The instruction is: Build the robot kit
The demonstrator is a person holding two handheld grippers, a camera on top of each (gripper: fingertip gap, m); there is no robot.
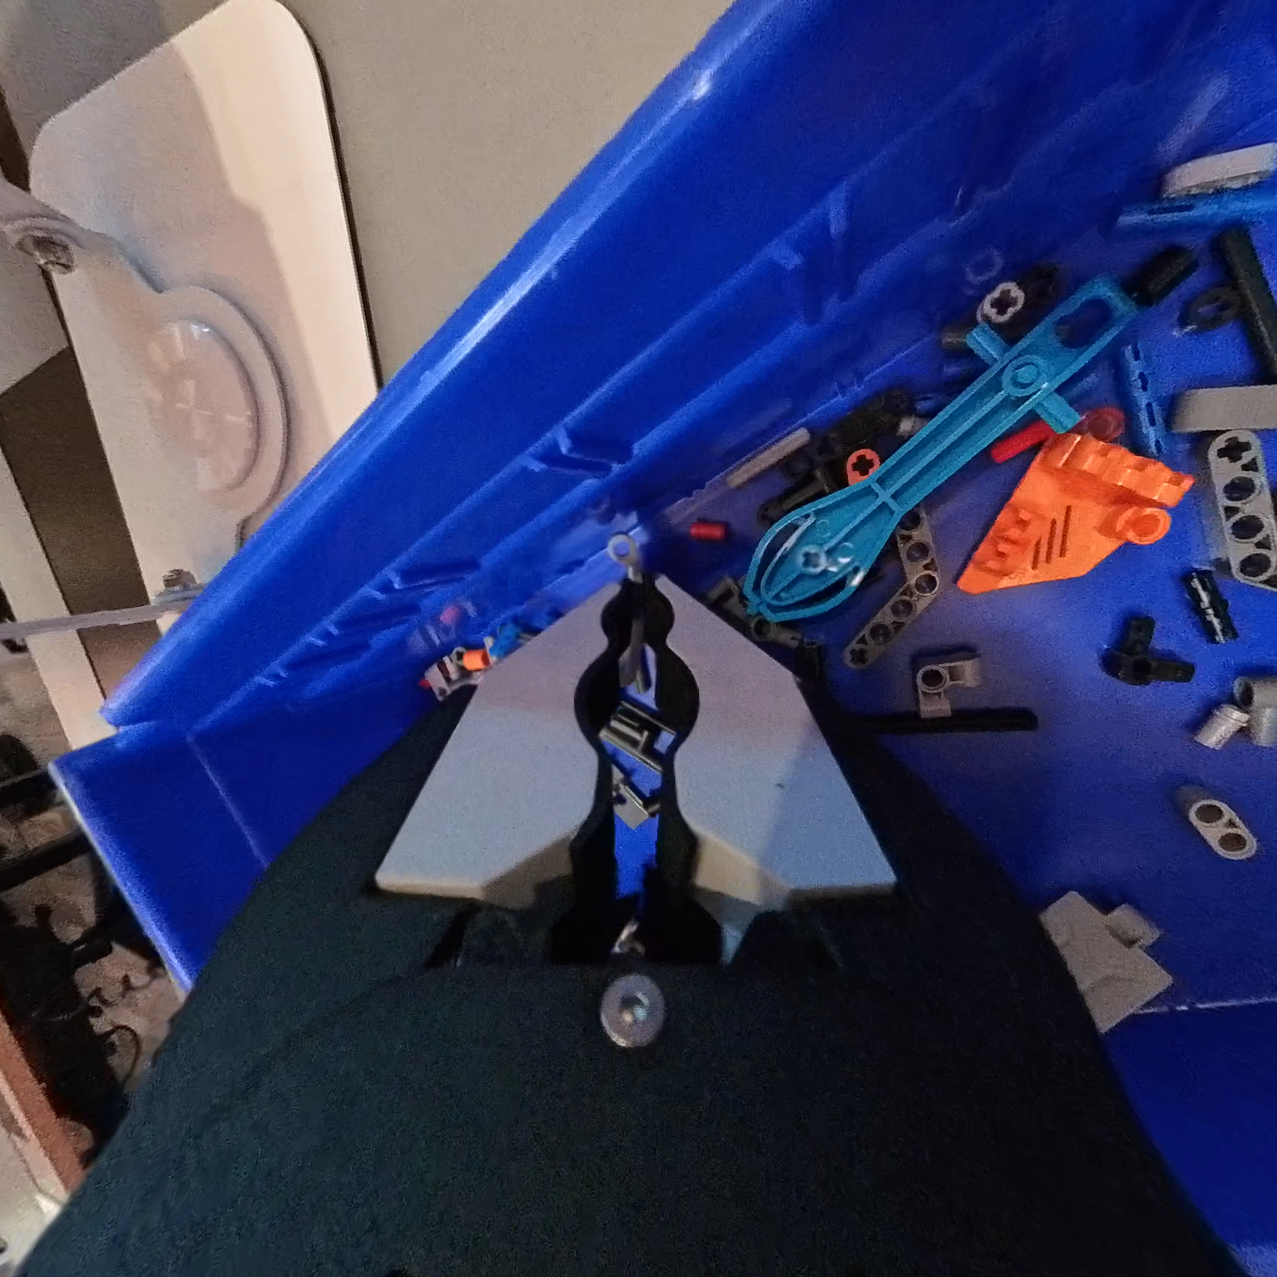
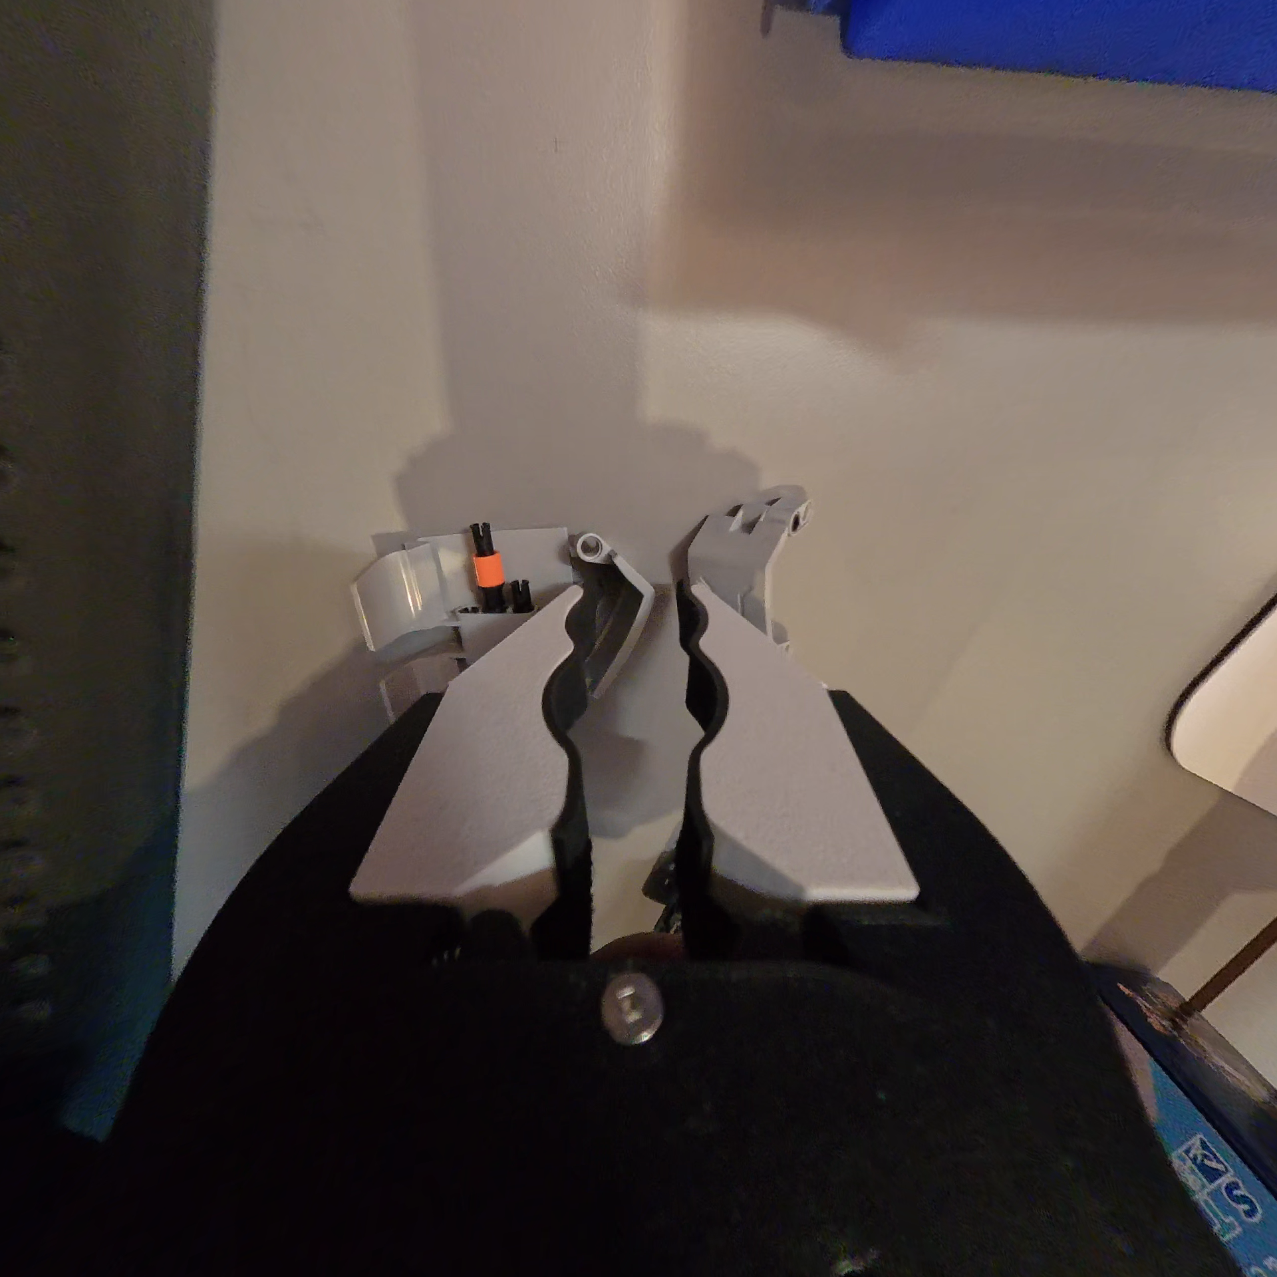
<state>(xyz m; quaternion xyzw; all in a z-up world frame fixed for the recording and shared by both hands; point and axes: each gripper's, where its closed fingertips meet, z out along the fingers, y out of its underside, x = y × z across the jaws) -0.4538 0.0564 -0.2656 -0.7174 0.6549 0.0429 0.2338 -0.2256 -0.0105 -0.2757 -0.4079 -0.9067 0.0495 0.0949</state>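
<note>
In the left wrist view my left gripper (image 1: 639,601) is inside a blue bin (image 1: 622,311), close to its side wall. Its fingers are shut on a thin grey piece with a ring end (image 1: 624,553) that sticks out past the tips. In the right wrist view my right gripper (image 2: 632,594) is open over a pale table. A grey building-toy assembly (image 2: 442,587) with a black pin and orange bush (image 2: 488,570) lies just past the left finger. Its angled grey panel (image 2: 622,608) reaches into the gap beside the left pad. A curved grey panel (image 2: 746,553) lies behind the right finger. Neither pad presses on anything.
The bin floor holds several loose parts: a long teal piece (image 1: 898,477), an orange panel (image 1: 1064,525), grey beams and black pins. A white board (image 1: 173,276) lies outside the bin. A bin corner (image 2: 1036,41), another white board (image 2: 1230,725) and a blue box (image 2: 1209,1140) border the right gripper. About 25 cm separates my left fingertips from my right.
</note>
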